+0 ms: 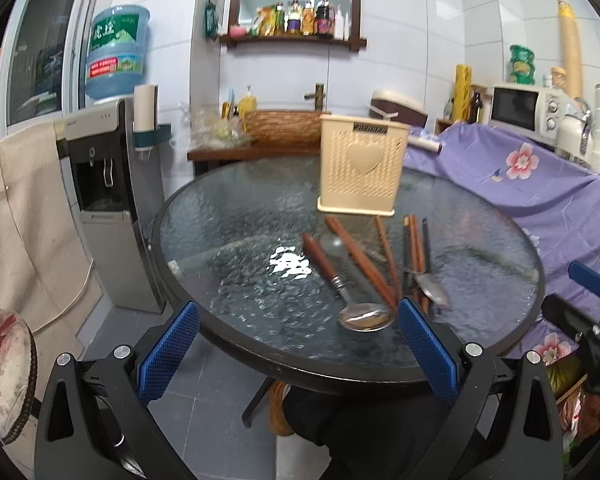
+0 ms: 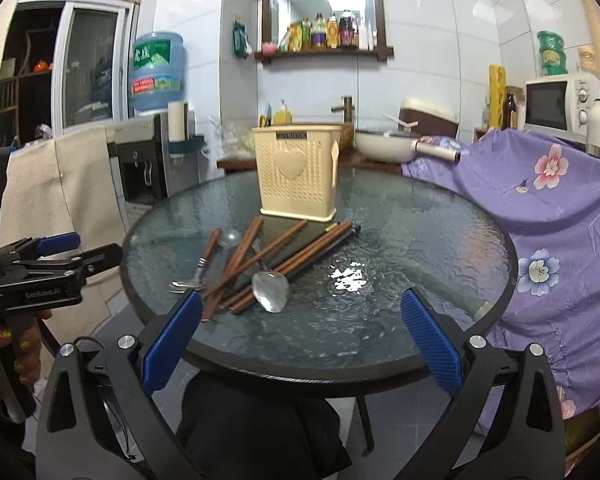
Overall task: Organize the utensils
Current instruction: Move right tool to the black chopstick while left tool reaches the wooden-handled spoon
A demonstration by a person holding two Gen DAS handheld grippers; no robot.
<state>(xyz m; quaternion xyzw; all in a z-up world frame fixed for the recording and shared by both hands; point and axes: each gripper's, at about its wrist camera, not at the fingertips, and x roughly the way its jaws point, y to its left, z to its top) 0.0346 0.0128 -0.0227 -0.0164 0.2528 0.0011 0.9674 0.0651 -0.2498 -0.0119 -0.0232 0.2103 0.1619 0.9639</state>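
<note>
A cream perforated utensil holder [image 1: 362, 166] [image 2: 298, 172] with a heart stands upright on the round glass table [image 1: 228, 208] [image 2: 420, 240]. In front of it lies a loose pile: a wooden-handled spoon [image 1: 340, 280] [image 2: 198, 266], a metal spoon [image 1: 432, 290] [image 2: 271, 290] and several brown chopsticks [image 1: 360, 256] [image 2: 284, 256]. My left gripper [image 1: 298, 346] is open and empty, over the table's near edge, just short of the wooden-handled spoon's bowl. My right gripper [image 2: 300, 338] is open and empty at the near edge, right of the pile. Each gripper also shows at the other view's side [image 2: 56, 256] [image 1: 588, 276].
A water dispenser [image 1: 108, 184] [image 2: 144, 168] stands left of the table. A purple flowered cloth [image 1: 540, 184] [image 2: 560, 208] covers furniture on the right, with a microwave [image 1: 528, 108] behind. A sink counter [image 1: 260, 136] with a pan [image 2: 384, 144] lies beyond the table.
</note>
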